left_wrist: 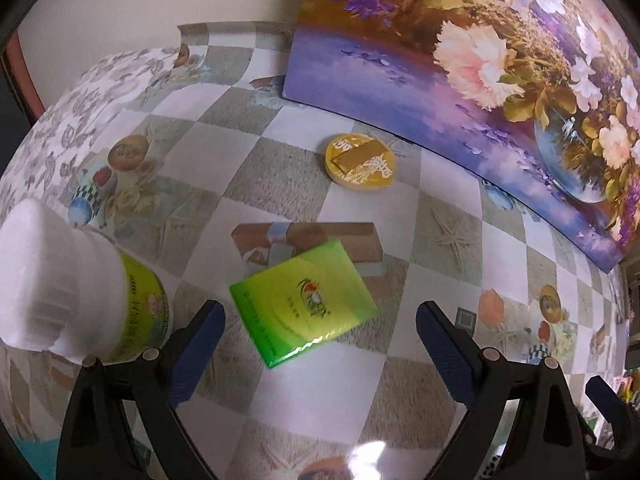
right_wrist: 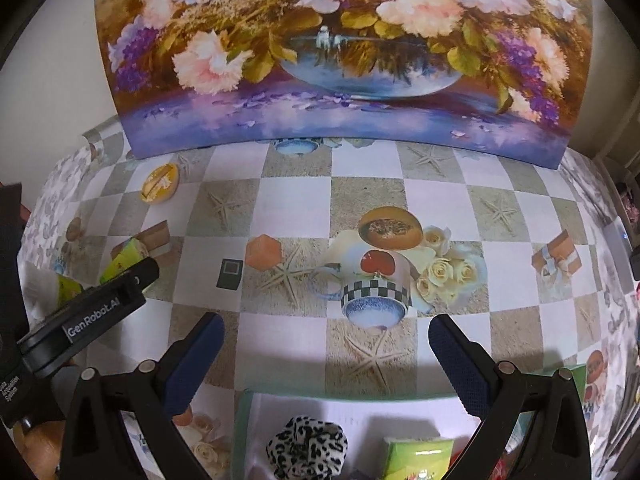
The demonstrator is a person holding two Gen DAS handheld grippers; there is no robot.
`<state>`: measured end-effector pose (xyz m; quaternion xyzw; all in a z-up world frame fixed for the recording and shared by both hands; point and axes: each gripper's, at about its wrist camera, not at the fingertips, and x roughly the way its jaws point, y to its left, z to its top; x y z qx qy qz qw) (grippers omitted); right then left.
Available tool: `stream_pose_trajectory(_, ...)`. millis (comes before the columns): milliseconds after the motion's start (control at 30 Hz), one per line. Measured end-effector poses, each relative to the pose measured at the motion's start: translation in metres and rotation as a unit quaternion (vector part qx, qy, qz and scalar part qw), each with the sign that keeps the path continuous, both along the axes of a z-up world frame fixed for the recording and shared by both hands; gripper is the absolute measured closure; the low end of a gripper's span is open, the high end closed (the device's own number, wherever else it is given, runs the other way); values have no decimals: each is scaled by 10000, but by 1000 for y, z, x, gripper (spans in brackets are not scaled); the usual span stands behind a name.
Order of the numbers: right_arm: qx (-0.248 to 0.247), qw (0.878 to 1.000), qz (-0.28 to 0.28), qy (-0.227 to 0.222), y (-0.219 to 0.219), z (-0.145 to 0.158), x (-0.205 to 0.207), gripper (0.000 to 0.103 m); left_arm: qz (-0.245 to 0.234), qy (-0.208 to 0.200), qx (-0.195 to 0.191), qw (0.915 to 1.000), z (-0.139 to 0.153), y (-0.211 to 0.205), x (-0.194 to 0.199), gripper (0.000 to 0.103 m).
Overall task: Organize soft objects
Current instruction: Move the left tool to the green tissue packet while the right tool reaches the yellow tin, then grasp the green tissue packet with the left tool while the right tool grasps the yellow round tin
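Overhead, the left tool [left_wrist: 320, 328] hung wide open and empty around a green tissue pack [left_wrist: 304, 302] lying on the desk [left_wrist: 276, 164], with bare cloth around it. Likewise the right tool [right_wrist: 324, 344] gaped empty above a leopard-print scrunchie [right_wrist: 306, 446] at the desk's near edge.

Open right gripper [right_wrist: 324, 344] at bottom centre, above a leopard-print scrunchie [right_wrist: 306, 446] and green tissue pack [right_wrist: 418, 456] (both partly cut off). A flower painting [right_wrist: 340, 52] fills the top; the left gripper [right_wrist: 132, 280] enters at left.
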<state>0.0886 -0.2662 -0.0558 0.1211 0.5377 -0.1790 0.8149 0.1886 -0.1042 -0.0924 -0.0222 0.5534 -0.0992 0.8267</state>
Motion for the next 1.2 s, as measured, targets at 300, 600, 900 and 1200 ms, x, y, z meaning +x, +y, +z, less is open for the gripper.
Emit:
stream_pose_trajectory(300,41,9999,62,77,4,-11,6,0,35,9,187,9998,-12,-2,5,17)
stream_pose_trajectory(600,18,9999,42,126,5,-17,5,0,72,-77,170,9998,-10,4,6,28)
stream_pose_trajectory(900,67,9999,92,-60,14,-13,8,0,-159,-84,-107,9998,9,-2,-1,28)
stream_pose_trajectory(1200,83,9997,109,-218,21,18,34,0,-279,-128,-387,9988,58,12,14,28)
